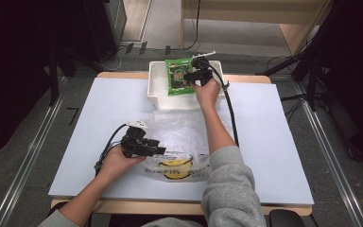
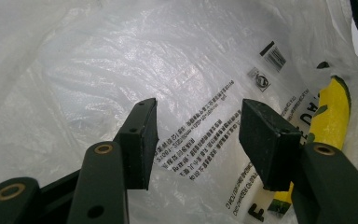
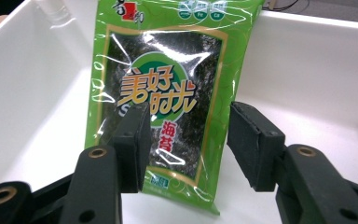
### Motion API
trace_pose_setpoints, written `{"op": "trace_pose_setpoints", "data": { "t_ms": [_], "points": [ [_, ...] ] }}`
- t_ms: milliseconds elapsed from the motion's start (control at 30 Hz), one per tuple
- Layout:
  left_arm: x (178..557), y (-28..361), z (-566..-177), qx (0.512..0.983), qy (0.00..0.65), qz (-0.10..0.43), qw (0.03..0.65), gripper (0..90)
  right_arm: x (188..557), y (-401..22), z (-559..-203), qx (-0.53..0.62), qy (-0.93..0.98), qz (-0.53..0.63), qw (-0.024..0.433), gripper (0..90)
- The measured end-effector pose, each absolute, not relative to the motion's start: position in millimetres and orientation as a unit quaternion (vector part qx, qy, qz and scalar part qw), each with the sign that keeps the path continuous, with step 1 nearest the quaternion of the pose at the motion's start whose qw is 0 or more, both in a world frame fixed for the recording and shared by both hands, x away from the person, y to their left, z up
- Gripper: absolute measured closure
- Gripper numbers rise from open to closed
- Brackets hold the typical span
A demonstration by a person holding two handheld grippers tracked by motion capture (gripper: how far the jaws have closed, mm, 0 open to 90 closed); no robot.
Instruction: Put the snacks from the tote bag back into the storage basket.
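On the left of the bench (image 1: 75, 142), the left claw (image 1: 152, 146) hovers over a crumpled clear plastic bag (image 1: 179, 137) with its jaws spread wide and nothing between them. Further right and at the far edge, the right claw (image 1: 192, 75) reaches into a white bin (image 1: 157, 92), where a green seaweed packet (image 1: 178, 75) leans against the wall. Its jaws stand apart on either side of the packet (image 3: 161, 93) — the pads do not seem to press it, though the glossy film makes contact hard to judge. The risk from here: if the claw closes on the slick wrapper alone, the packet may slide or topple flat in the bin — and the loose bag could shift with no hold on it.
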State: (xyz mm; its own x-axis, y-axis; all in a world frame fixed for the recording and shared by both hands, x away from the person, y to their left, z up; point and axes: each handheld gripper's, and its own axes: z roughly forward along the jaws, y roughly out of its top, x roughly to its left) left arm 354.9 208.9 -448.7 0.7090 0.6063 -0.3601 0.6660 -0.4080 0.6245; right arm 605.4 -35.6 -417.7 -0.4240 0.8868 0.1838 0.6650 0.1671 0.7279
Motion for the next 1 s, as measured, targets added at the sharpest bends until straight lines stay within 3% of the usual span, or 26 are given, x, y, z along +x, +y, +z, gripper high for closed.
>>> {"op": "trace_pose_setpoints", "data": {
  "t_ms": [1000],
  "points": [
    [355,208,-447,0.834,0.381,-0.038,0.398,47.9,544,-38,-387,0.434,0.793,0.415,0.105,47.1]
  ]
}}
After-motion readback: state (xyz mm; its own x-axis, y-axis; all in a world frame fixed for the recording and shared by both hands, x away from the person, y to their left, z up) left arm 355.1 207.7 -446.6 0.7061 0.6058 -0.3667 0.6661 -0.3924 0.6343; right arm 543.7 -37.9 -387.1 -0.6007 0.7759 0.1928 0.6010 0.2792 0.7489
